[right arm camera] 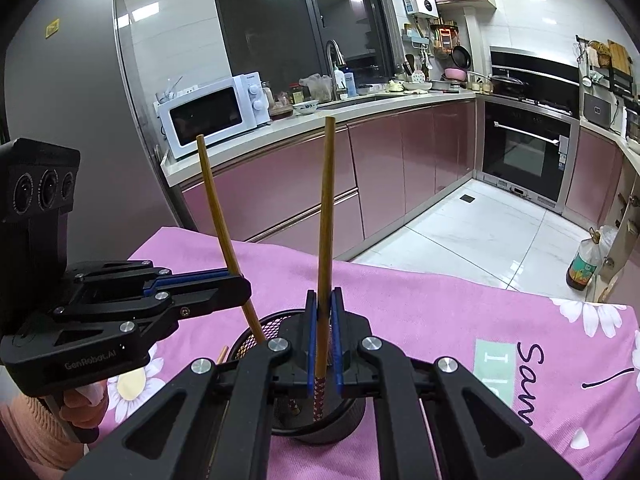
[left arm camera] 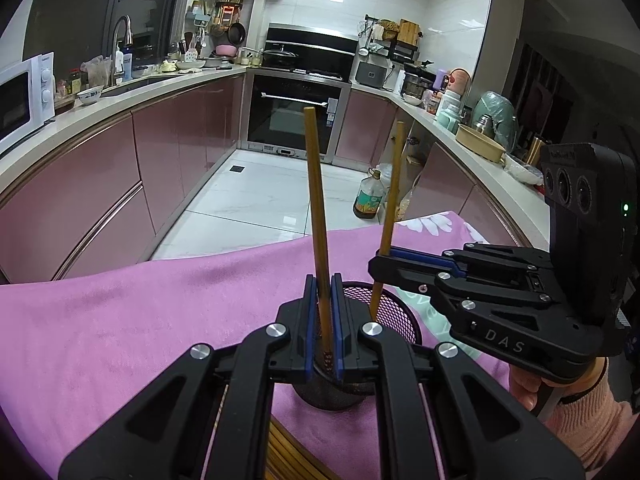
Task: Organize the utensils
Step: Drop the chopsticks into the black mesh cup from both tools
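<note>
Two chopsticks (left arm camera: 318, 216) (right arm camera: 325, 248) are clamped, one per tool (left arm camera: 322, 320) (right arm camera: 324, 332), tips already inside the mesh cup (left arm camera: 394, 312); release is left.

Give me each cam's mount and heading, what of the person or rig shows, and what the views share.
Left wrist: on the left hand-held gripper, facing stove and oven; its jaws clamp a chopstick over the mesh cup; right hand at frame right.
Right wrist: on the right hand-held gripper, facing microwave and sink counter; left hand-held gripper and hand at frame left.
Shared: both chopsticks, mesh cup, pink cloth, oven.
</note>
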`<state>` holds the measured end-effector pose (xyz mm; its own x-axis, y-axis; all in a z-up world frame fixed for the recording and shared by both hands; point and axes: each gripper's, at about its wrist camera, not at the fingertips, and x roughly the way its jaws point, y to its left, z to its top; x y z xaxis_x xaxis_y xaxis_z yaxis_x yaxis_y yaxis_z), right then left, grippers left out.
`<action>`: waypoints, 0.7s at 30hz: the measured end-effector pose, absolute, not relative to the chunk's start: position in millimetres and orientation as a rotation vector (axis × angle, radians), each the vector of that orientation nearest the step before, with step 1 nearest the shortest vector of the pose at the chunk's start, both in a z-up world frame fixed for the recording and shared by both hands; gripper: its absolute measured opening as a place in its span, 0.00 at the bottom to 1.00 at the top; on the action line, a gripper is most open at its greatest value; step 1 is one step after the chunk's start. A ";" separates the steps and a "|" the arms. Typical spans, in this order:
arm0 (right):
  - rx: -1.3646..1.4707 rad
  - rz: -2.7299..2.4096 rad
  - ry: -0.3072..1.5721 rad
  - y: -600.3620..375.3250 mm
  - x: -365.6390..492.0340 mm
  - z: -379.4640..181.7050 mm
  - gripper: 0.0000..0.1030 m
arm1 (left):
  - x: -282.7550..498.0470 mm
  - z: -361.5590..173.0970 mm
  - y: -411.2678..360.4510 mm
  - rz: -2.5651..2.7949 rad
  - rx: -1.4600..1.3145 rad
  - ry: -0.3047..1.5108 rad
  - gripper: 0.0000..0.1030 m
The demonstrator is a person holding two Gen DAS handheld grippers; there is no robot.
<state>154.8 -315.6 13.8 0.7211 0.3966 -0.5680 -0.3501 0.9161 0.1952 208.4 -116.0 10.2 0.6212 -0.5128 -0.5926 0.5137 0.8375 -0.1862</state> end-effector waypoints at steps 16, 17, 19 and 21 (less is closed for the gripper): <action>0.100 0.405 0.650 -323.2 160.2 9.2 0.07 | 212.0 -1.6 -133.5 -0.559 0.006 0.709 0.08; 0.101 0.402 0.649 -323.2 160.4 9.8 0.07 | 212.6 -3.0 -134.0 -0.556 0.005 0.711 0.08; 0.104 0.405 0.650 -323.6 160.5 10.0 0.07 | 213.7 -5.6 -134.4 -0.555 0.001 0.718 0.08; 0.104 0.404 0.649 -324.0 160.1 10.3 0.07 | 213.9 -7.3 -133.0 -0.545 0.003 0.718 0.08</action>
<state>160.1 -324.0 10.3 0.7219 0.3973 -0.5665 -0.3333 0.9172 0.2185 213.9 -133.0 -7.2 0.6207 -0.4731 -0.6252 0.4751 0.8613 -0.1801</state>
